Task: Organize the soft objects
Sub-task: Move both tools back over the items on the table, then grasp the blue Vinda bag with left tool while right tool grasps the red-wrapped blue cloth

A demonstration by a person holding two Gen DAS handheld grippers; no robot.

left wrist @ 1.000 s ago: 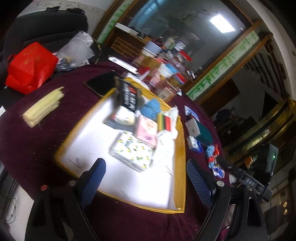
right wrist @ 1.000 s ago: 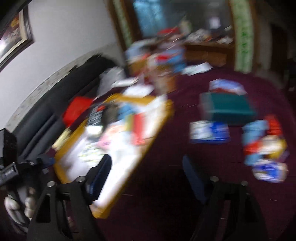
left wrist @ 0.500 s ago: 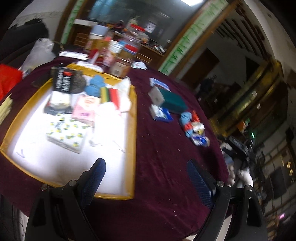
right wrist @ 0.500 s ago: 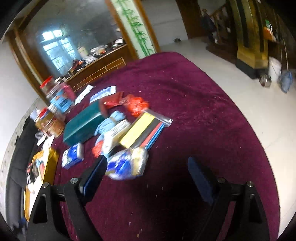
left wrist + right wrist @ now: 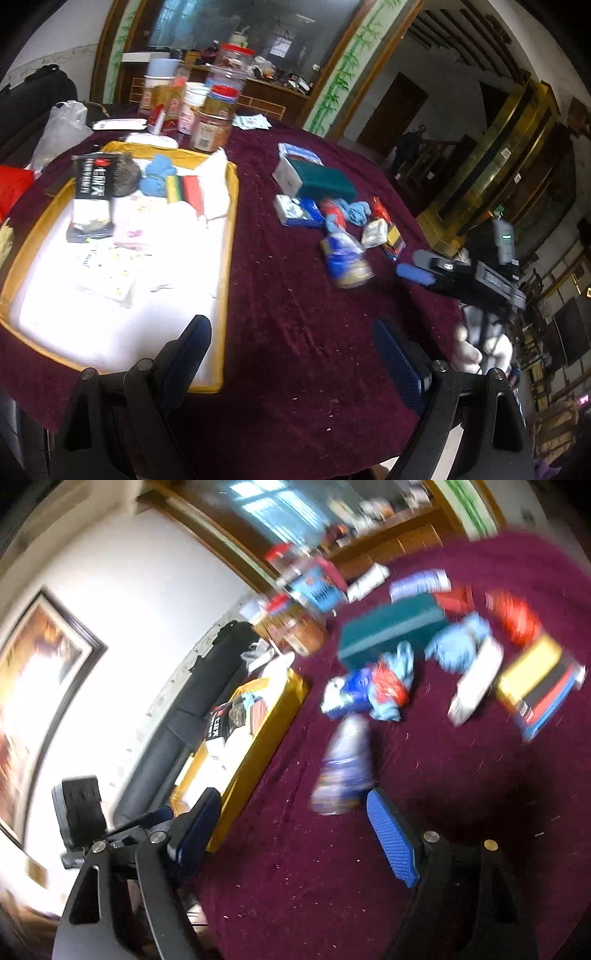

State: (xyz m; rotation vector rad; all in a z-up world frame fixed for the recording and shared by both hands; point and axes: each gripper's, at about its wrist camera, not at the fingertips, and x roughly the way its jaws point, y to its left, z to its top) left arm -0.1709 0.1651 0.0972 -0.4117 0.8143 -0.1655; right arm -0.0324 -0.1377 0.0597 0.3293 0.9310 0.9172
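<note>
A yellow-rimmed tray (image 5: 229, 258) at the left holds several soft packs: black socks (image 5: 90, 192), a blue cloth (image 5: 157, 177) and a striped cloth pack (image 5: 184, 188). More soft items lie loose on the maroon cloth. Among them are blue cloths (image 5: 354, 212), a tissue pack (image 5: 299, 212) and a blurred blue-and-white bag (image 5: 345, 262). My left gripper (image 5: 293, 356) hangs open and empty over bare cloth near the table's front. My right gripper (image 5: 295, 830) has its jaws closing. The bag (image 5: 343, 771) lies just ahead of its right fingertip, and neither pad presses on it.
A green box (image 5: 325, 182) sits behind the loose pile. Jars and tubs (image 5: 218, 122) crowd the far side by the tray. A plastic bag (image 5: 62, 125) and a black sofa (image 5: 192, 709) are at the left. A white-gloved hand (image 5: 476, 347) holds the right gripper.
The left view has swung right, from over the tray to the cloth beside it. The right gripper has rolled and dropped toward the loose pile. The blue-and-white bag is now near its right finger.
</note>
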